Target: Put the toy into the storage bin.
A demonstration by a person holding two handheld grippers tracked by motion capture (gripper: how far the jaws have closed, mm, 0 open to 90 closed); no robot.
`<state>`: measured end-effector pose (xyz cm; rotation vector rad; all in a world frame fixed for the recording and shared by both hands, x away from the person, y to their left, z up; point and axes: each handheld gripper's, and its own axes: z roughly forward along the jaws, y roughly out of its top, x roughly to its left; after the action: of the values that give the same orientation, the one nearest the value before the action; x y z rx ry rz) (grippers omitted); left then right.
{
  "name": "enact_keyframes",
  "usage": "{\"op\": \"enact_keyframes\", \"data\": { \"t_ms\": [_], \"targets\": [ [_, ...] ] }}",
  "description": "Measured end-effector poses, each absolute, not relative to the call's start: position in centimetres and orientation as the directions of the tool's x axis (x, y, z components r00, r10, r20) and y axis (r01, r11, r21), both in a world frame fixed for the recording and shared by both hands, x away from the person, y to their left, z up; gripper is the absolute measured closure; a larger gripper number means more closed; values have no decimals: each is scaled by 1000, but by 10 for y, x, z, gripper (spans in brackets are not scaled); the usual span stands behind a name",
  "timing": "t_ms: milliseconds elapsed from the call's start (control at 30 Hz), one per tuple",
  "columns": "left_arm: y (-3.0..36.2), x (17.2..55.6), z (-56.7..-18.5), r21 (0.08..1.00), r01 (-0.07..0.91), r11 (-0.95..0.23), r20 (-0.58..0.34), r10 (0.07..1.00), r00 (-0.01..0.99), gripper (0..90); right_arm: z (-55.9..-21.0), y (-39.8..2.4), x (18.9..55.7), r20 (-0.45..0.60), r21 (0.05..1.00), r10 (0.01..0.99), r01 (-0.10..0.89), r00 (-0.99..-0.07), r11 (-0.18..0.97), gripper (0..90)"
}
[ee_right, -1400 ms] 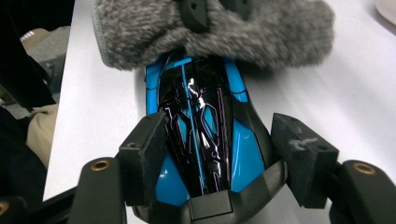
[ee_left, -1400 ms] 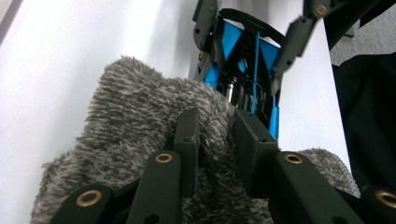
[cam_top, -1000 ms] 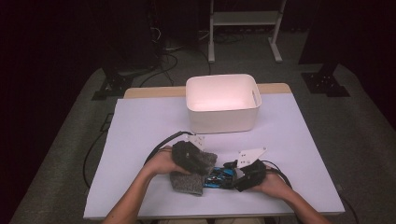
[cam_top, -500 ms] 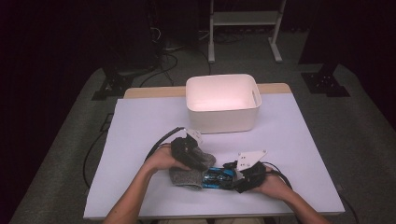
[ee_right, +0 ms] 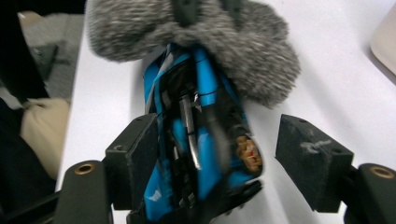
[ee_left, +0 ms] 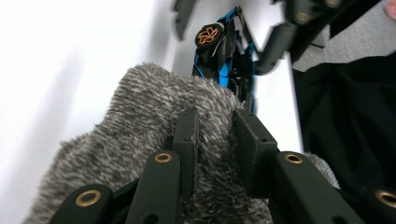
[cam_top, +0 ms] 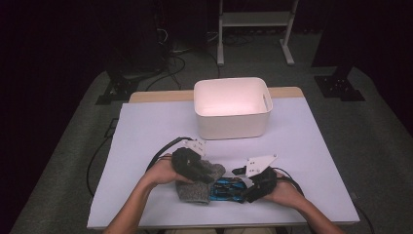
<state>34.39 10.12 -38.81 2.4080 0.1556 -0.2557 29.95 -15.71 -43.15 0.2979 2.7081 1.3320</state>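
Left gripper pinched on grey fuzzy cloth: soft, light, best bunched at a fold. Right gripper, just opening, loosely straddling blue toy car on counter: rigid, slick, likely fragile; best gripped across the body.

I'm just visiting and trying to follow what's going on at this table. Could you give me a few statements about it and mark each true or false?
1. The left gripper pinches a fuzzy grey cloth. True.
2. The toy car is red. False: it is blue and black.
3. The right gripper has its jaws apart around the toy car. True; they have just been opening.
4. The toy car sits inside the white bin. False: it lies on the table, in front of the bin.
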Motion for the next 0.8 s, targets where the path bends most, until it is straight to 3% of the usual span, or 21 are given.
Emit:
{"op": "enact_keyframes", "data": {
  "t_ms": [300, 367, 467, 600, 800],
  "targets": [
    [106, 327, -385, 669, 138, -730, -202, 0, 979, 723, -438, -148, 297, 90, 753, 175, 182, -980, 632, 336],
    [106, 324, -384, 675, 134, -726, -198, -3, 980, 726, -442, -145, 297, 118, 752, 159, 193, -980, 630, 378],
    [107, 322, -384, 680, 126, -722, -187, -5, 982, 755, -446, -140, 293, 137, 741, 121, 183, -983, 646, 510],
    [108, 318, -383, 687, 97, -720, -154, -13, 988, 807, -447, -140, 293, 146, 750, 78, 162, -986, 641, 553],
    [111, 321, -376, 701, 83, -708, -100, 17, 995, 831, -442, -134, 297, 34, 752, 83, 81, -996, 654, 560]
  ]
}}
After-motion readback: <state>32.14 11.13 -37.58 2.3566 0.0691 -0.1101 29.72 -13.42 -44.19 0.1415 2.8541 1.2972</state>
